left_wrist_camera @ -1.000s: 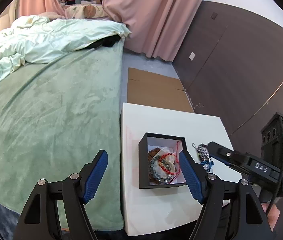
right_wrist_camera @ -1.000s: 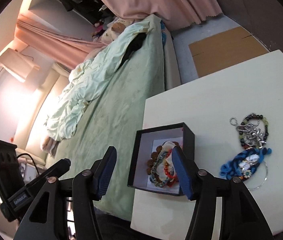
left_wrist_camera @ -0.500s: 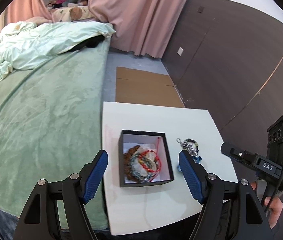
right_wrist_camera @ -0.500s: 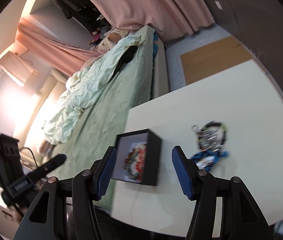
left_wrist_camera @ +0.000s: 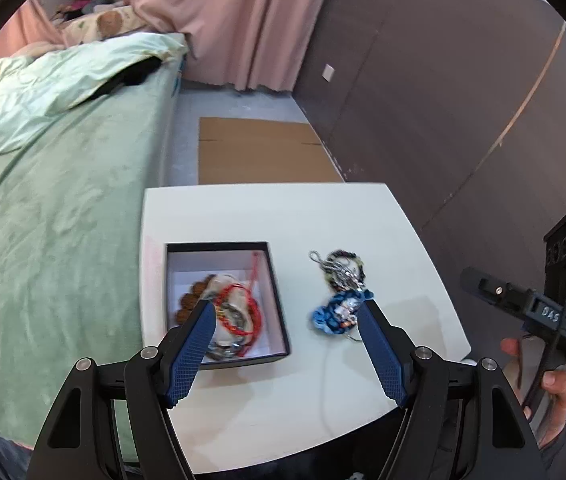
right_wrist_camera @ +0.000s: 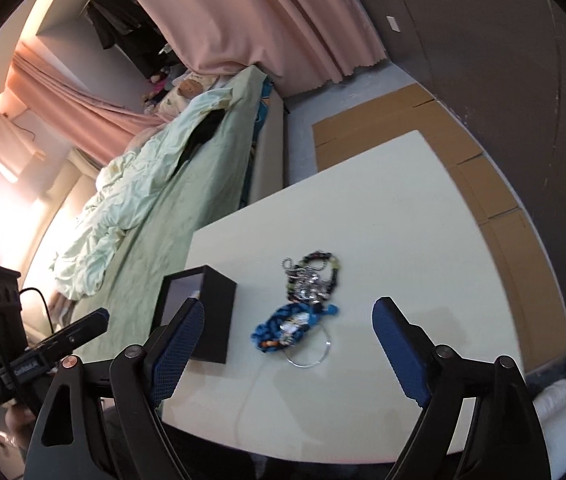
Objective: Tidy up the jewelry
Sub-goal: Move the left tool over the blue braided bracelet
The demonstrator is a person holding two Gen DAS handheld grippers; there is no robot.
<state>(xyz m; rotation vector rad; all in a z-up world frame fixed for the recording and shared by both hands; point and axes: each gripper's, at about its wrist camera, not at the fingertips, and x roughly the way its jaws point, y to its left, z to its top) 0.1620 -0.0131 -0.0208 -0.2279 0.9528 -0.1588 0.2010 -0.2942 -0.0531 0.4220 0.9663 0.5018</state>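
Observation:
A black box [left_wrist_camera: 279, 312] [right_wrist_camera: 215, 320] with a white lining stands on the white table [left_wrist_camera: 283, 216] [right_wrist_camera: 383, 208]; inside lie red, brown and beaded bracelets [left_wrist_camera: 231, 312]. To its right on the table lie a blue braided bracelet [left_wrist_camera: 335, 312] [right_wrist_camera: 291, 324] with a thin metal ring [right_wrist_camera: 315, 356] and a dark bead and silver chain bundle [left_wrist_camera: 341, 268] [right_wrist_camera: 313, 278]. My left gripper [left_wrist_camera: 287, 320] hovers open above the box's near side, holding nothing. My right gripper [right_wrist_camera: 287, 316] hangs over the blue bracelet, its jaws opening, nothing gripped between them.
A bed with a green cover [left_wrist_camera: 43, 220] and pale duvet [right_wrist_camera: 131, 204] runs along the table's left edge. Flattened cardboard [left_wrist_camera: 259, 152] lies on the floor beyond the table. A dark wall [left_wrist_camera: 463, 100] rises to the right. A white cable [right_wrist_camera: 251, 392] trails over the near edge.
Both grippers have swung rightward across the table, from the box toward the loose jewelry. The right gripper's jaws have spread much wider. The left jaws keep the same gap.

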